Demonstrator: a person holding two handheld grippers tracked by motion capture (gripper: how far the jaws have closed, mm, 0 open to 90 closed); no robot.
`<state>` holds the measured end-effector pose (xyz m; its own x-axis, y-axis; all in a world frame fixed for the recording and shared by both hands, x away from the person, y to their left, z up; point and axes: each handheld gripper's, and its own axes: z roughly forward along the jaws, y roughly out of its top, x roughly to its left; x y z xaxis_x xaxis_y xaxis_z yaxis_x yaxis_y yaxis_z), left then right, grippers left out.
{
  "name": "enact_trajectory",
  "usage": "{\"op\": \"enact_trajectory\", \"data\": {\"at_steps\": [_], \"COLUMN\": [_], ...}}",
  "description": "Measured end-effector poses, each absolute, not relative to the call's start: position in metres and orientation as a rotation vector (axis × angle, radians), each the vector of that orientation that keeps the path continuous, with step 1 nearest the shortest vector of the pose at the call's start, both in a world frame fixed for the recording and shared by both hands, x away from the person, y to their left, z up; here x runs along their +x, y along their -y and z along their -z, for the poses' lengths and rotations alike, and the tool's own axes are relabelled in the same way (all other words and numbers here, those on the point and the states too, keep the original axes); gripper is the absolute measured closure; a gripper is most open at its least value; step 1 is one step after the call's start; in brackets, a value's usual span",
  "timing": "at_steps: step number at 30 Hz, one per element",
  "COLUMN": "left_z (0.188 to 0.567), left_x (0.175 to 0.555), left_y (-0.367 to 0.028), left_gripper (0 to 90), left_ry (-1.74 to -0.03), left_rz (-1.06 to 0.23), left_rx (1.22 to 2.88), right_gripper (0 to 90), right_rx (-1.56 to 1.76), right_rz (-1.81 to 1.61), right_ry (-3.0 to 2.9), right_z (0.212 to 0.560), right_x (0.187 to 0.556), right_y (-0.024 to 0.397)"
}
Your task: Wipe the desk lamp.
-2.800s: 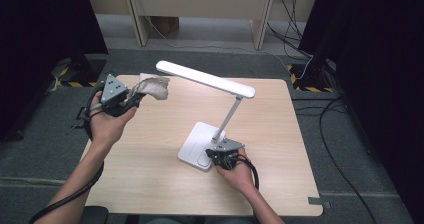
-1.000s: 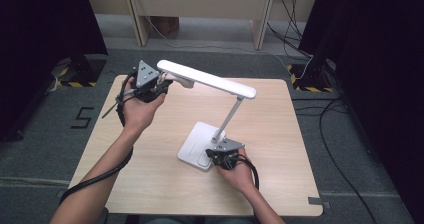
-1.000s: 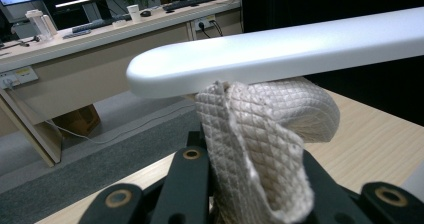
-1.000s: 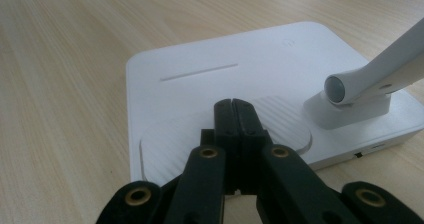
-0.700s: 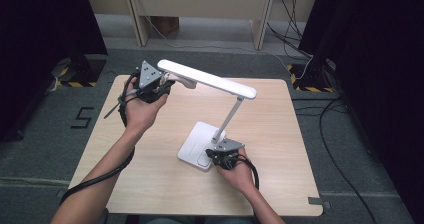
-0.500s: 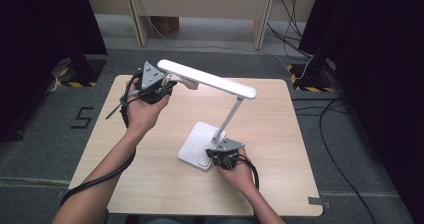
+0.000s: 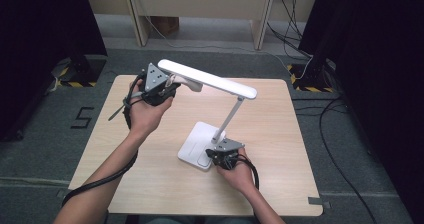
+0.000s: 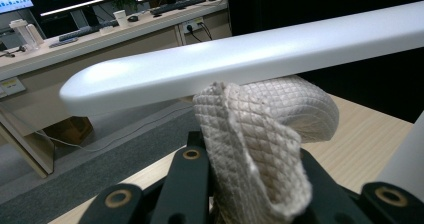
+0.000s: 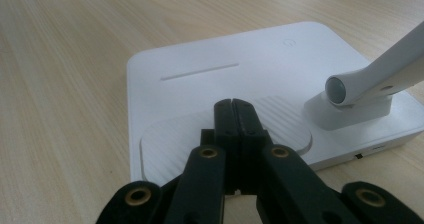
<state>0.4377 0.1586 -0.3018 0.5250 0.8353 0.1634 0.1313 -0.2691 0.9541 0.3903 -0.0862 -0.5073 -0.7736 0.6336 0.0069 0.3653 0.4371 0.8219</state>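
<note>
A white desk lamp stands mid-table; its long head reaches to the upper left and its square base lies flat. My left gripper is shut on a folded beige quilted cloth, and the cloth sits right under the near end of the lamp head, touching or nearly touching it. My right gripper is shut with nothing between its jaws. Its tips rest on the ribbed pad of the lamp base, beside the foot of the lamp's arm.
The wooden table has open room to the left of and in front of the lamp. Cables trail from both grippers. Beyond the table's far edge, the left gripper view shows a long desk with monitors.
My left hand has carried the cloth from the table's left edge rightward to the lamp head's end, then shifted only a little. The right gripper has stayed on the lamp base.
</note>
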Motion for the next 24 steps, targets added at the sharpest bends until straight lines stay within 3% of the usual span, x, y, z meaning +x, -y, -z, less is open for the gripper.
{"op": "enact_trajectory", "data": {"at_steps": [24], "left_z": [0.304], "left_x": [0.432], "left_y": [-0.146], "left_gripper": [81.2], "left_ry": [-0.78], "left_rz": [-0.829], "left_rx": [1.74], "right_gripper": [90.0], "right_rx": [0.861], "right_rz": [-1.259], "right_ry": [-2.39], "right_z": [0.508], "right_x": [0.39], "right_y": [0.086]}}
